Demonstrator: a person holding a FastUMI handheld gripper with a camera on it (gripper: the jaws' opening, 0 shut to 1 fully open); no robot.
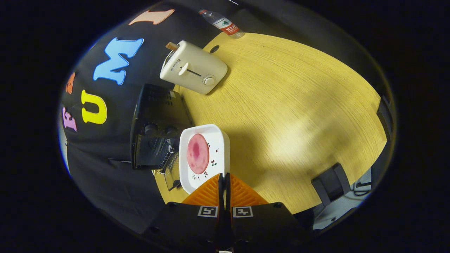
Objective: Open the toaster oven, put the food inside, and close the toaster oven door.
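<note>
My gripper (224, 180) is shut on the near rim of a white square plate (219, 140), both fingers pressing on it. A round pink slice of meat (197, 153) lies on the plate. Beside the plate stands the black toaster oven (154, 105), with two knobs (151, 128) on its front. Its glass door (172, 170) hangs open, and the wire rack (153, 154) inside is in sight. The plate is held just in front of the oven's opening, outside the cavity.
A cream pop-up toaster (193, 68) with a slice of bread (172, 45) in its slot stands beyond the oven on the wooden table (299, 116). A water bottle (223, 24) lies at the table's far edge. A dark chair (330, 184) stands off the table's side.
</note>
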